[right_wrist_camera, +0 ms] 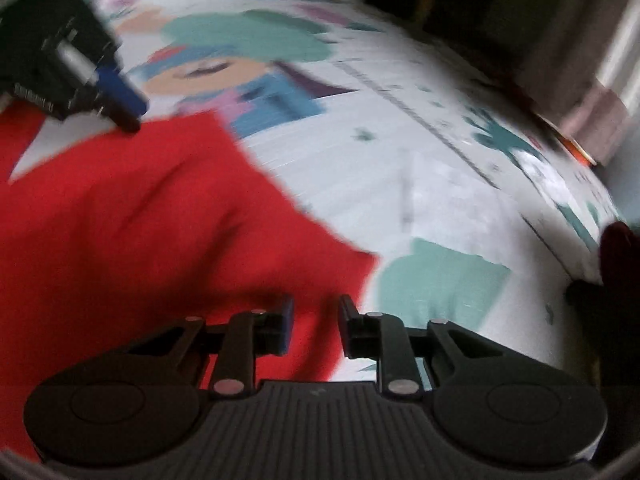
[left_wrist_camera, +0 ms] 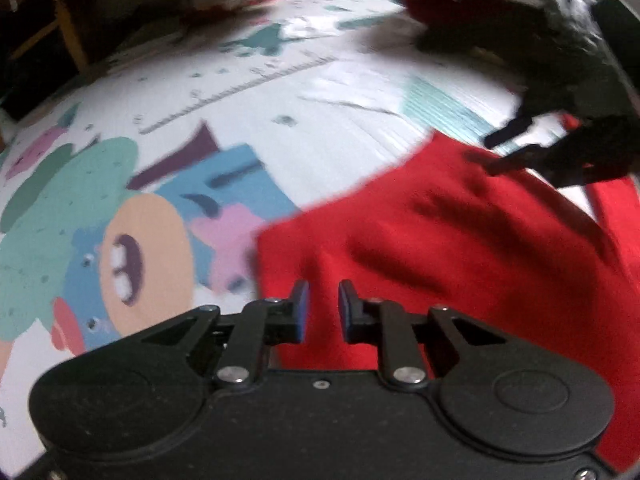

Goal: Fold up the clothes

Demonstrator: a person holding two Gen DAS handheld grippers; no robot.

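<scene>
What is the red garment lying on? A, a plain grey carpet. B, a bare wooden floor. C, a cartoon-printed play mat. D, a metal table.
C: the red garment is spread on a white play mat printed with colourful cartoon figures, seen in both wrist views.

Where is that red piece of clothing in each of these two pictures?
Left wrist view: the red garment fills the lower right, lying under and ahead of the left claw.
Right wrist view: the red garment fills the left and lower left, reaching under the right claw.
Shared landmark: the ruler strip printed on the cartoon mat, also seen at.
</scene>
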